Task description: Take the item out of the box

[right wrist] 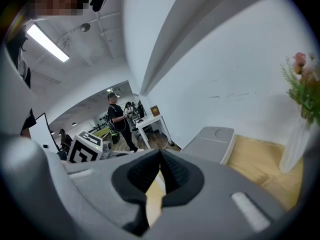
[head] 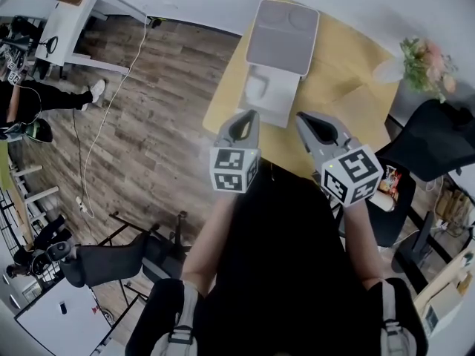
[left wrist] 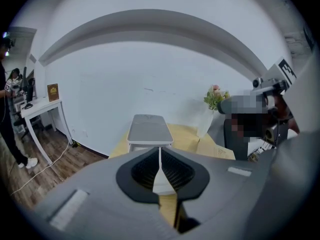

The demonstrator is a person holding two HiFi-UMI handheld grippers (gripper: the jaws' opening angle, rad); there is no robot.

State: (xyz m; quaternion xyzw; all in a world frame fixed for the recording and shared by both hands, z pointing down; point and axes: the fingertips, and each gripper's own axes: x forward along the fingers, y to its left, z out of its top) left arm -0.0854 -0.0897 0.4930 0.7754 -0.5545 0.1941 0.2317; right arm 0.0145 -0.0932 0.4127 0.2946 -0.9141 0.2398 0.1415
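The left gripper's (left wrist: 160, 150) jaws were pressed together with nothing between them, and the right gripper's (right wrist: 160, 153) jaws were likewise closed and empty. Both grippers hung side by side over the near edge of the yellow table (head: 349, 102), pointing at the box (head: 269, 95). The box stood toward the table's far left corner, its grey lid (head: 283, 35) raised on the far side. A white item (head: 258, 89) lay in the open white base, too small to make out. Flowers (head: 424, 61) stood at the far right corner.
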